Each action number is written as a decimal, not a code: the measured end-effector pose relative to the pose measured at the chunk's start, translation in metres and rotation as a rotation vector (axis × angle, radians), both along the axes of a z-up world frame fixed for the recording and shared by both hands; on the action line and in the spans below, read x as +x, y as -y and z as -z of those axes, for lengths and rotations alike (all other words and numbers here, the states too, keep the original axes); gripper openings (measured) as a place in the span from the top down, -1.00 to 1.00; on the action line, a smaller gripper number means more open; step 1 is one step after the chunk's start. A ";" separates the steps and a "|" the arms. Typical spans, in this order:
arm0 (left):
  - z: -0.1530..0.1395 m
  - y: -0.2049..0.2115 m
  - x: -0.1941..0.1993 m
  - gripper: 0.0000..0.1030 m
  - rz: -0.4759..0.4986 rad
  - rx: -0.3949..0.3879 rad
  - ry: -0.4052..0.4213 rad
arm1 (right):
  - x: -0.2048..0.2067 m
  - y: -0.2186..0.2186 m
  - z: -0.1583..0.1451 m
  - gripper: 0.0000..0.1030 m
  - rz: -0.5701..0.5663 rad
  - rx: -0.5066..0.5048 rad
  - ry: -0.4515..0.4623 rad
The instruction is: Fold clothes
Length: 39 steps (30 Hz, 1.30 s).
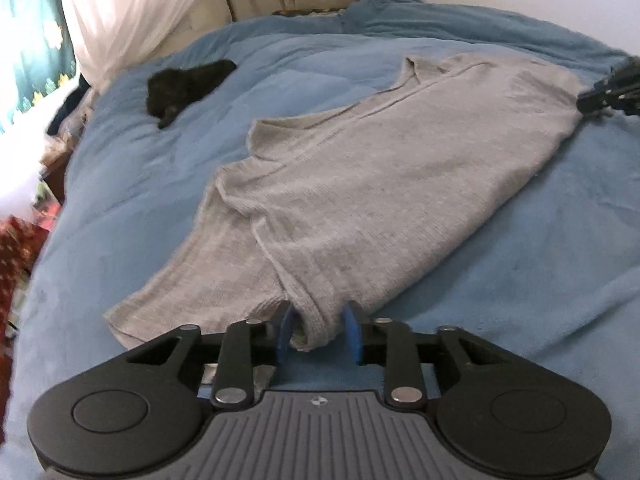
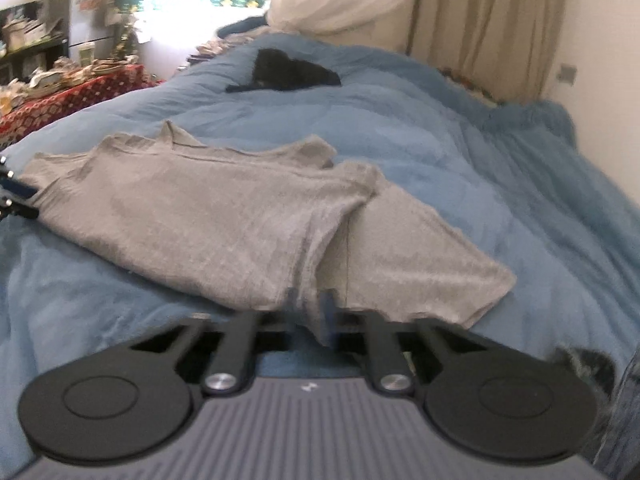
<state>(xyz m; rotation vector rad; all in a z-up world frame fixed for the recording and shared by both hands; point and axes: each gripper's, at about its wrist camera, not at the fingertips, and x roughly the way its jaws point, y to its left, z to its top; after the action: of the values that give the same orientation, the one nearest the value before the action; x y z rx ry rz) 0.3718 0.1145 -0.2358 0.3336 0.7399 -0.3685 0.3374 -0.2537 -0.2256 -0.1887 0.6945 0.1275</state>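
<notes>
A grey shirt lies partly folded on a blue bedcover, one layer lapped over another. In the left wrist view my left gripper has its blue pads on either side of a bunched hem at the shirt's near end and grips it. The far right corner is drawn to a point at my right gripper. In the right wrist view my right gripper is shut on a fold of the grey shirt. The left gripper shows at the shirt's far left corner.
A black garment lies further up the bed, also seen as a black garment in the right wrist view. A cluttered side table with a red patterned cloth stands beside the bed. Pale curtains and a wall lie beyond. Denim fabric shows at the lower right.
</notes>
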 end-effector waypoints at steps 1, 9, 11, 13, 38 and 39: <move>0.000 -0.001 0.000 0.91 0.004 -0.003 -0.004 | -0.002 0.004 0.000 0.94 0.008 0.014 -0.003; 0.002 -0.019 -0.006 0.91 0.042 0.018 0.012 | -0.019 0.037 -0.001 0.95 0.047 0.114 -0.014; 0.001 -0.022 -0.008 0.91 0.057 0.033 0.022 | -0.015 0.035 -0.001 0.95 0.040 0.100 -0.012; -0.001 -0.024 -0.011 0.91 0.065 0.051 0.036 | -0.012 0.031 -0.001 0.95 0.026 0.072 -0.009; -0.023 -0.040 -0.027 0.31 -0.020 0.116 0.048 | -0.015 -0.042 -0.027 0.80 -0.243 0.026 0.104; -0.027 -0.047 -0.022 0.27 -0.034 0.100 0.046 | -0.007 -0.049 -0.029 0.77 -0.267 0.039 0.111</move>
<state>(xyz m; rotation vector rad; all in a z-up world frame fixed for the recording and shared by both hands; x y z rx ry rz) 0.3493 0.1612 -0.2086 0.4226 0.7195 -0.2916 0.3302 -0.2050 -0.1971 -0.2490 0.5536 0.3826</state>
